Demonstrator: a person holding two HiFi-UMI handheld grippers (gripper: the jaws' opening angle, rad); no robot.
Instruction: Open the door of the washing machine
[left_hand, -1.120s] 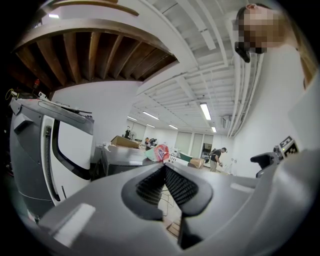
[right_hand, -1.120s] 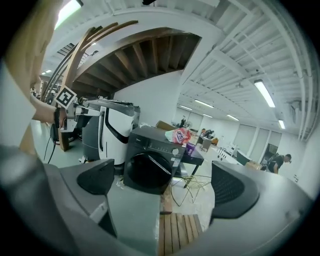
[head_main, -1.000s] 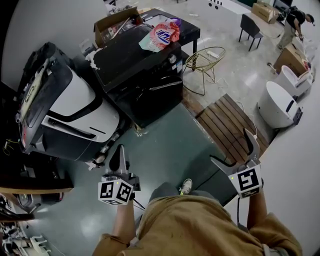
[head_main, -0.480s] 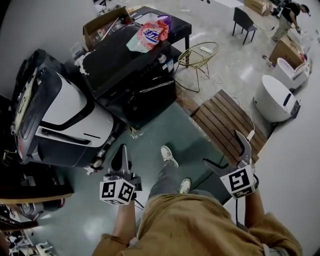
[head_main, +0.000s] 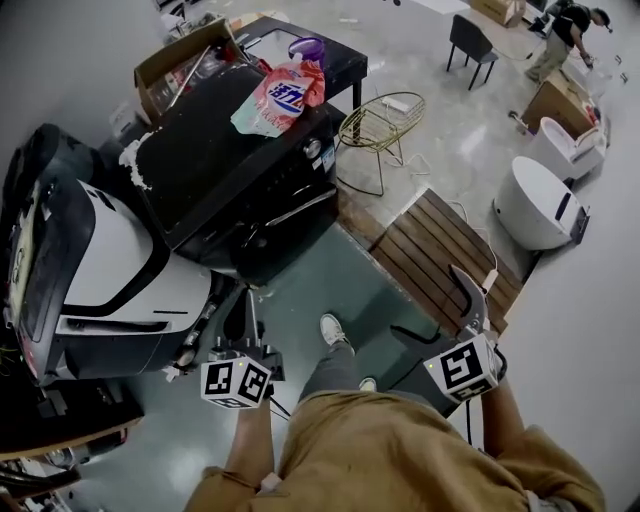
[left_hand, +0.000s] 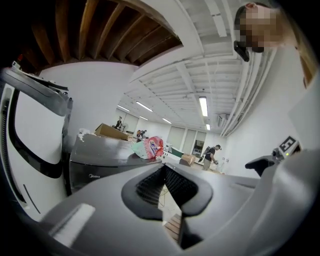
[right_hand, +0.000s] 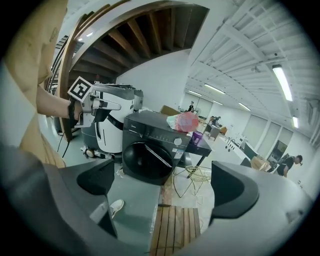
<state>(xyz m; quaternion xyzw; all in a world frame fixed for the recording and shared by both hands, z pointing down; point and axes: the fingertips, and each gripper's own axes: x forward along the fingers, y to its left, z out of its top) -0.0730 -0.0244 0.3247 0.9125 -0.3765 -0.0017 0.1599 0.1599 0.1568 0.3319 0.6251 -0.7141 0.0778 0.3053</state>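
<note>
Caller: Door closed on the black washing machine, upper left of centre in the head view, and neither gripper is touching it. How will it handle?

Analyst: Rigid, hinged and latched, I'd judge. It wants a firm tug to pop the catch, then an easy swing. The face is glossy, so pads could slip. In the right gripper view a slanted bar crosses the round door, and that's the hold I'd pick. Which edge carries the hinge I can't make out from here.

Caller: Grippers, left to right?

Analyst: Left gripper is low and left of centre, jaws pinched nearly together with nothing in them. Right gripper is lower right, jaws spread wide and empty. Its own view looks at the machine, but it's well apart from it.

Caller: And the neighbourhood?

Analyst: Far left, a white-and-black appliance sits just beside the washer. On the washer's top lies a pink detergent bag, which shouldn't trouble a front door. Behind are a cardboard box and a dark table. Right of the machine comes a gold wire chair, then a wooden slatted platform on the floor, then a white tub near the right edge.

Caller: Anything blocking?

Analyst: The green floor before the door looks open, with only the person's own shoe on it. The chair might crowd the swing if the door opens rightward.
</note>
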